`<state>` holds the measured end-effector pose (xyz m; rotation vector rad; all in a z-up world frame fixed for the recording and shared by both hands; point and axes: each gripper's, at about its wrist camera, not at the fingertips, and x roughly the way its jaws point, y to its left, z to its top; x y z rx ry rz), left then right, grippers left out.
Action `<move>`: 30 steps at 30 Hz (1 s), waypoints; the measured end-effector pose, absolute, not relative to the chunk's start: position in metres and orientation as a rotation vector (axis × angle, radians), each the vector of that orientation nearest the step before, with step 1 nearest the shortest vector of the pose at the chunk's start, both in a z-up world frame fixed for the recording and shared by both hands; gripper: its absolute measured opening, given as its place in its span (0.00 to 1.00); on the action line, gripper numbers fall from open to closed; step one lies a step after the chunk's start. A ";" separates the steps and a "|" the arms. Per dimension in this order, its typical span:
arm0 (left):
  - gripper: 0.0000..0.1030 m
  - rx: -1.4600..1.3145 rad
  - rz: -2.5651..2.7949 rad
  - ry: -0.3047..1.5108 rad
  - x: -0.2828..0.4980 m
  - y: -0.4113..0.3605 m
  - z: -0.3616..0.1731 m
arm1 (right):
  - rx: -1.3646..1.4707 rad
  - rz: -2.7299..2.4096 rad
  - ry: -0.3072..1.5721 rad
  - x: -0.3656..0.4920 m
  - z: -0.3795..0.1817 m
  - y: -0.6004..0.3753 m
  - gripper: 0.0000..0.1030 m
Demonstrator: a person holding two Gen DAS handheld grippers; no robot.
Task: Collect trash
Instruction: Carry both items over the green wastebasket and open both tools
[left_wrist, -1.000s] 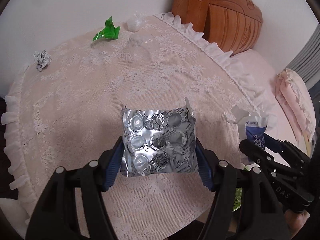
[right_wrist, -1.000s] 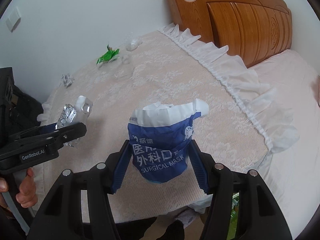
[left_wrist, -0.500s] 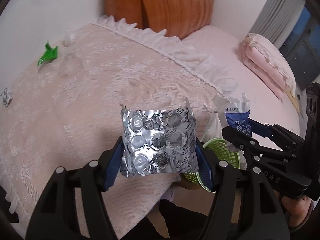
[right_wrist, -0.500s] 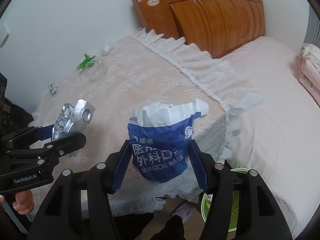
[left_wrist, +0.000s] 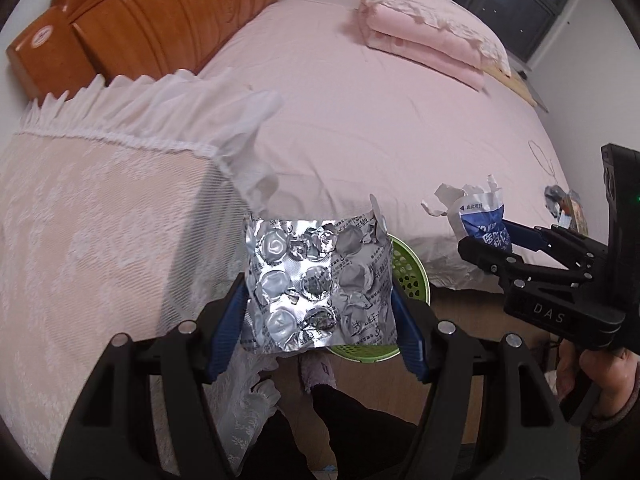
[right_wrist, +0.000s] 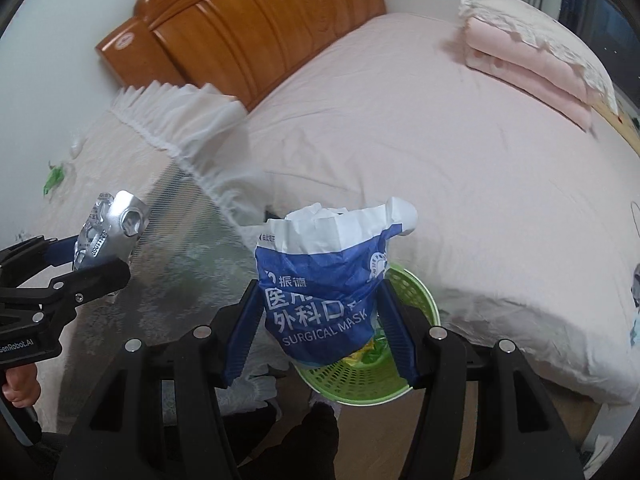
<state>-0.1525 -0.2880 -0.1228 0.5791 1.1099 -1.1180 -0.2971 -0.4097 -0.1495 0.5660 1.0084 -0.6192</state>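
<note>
Blister pack and mask wrapper above green basket

black gripper, blue pads, silver screws

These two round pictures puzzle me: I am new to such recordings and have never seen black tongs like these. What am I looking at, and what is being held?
No robot here: a person holds a hand tool with two fingers in each hand, and each tool carries a wide-angle camera looking along its fingers.

In the left tool's picture, the left gripper is shut on an empty silver pill sheet. At the right edge you see the other tool and the hand holding it.

In the right tool's picture, the right gripper is shut on a torn blue and white mask wrapper.

Under both lies a green basket on the floor, beside a pink bed with a folded blanket. More scraps, one green, lie on the lace-covered surface.
</note>
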 end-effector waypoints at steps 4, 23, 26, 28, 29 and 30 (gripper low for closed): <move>0.62 0.657 -1.156 1.140 -0.177 -0.315 -0.148 | 0.605 -0.661 1.017 -0.324 -0.163 -0.429 0.57; 0.67 0.837 -1.239 1.233 -0.221 -0.373 -0.211 | 0.719 -0.706 1.043 -0.367 -0.200 -0.465 0.57; 0.78 0.864 -1.241 1.249 -0.226 -0.378 -0.219 | 0.728 -0.714 1.043 -0.369 -0.202 -0.468 0.57; 0.83 0.871 -1.236 1.236 -0.228 -0.378 -0.219 | 0.735 -0.722 1.043 -0.371 -0.204 -0.470 0.57; 0.85 0.870 -1.237 1.235 -0.229 -0.377 -0.218 | 0.738 -0.726 1.043 -0.372 -0.205 -0.471 0.57; 0.87 0.867 -1.238 1.235 -0.230 -0.377 -0.218 | 0.741 -0.729 1.045 -0.374 -0.207 -0.472 0.57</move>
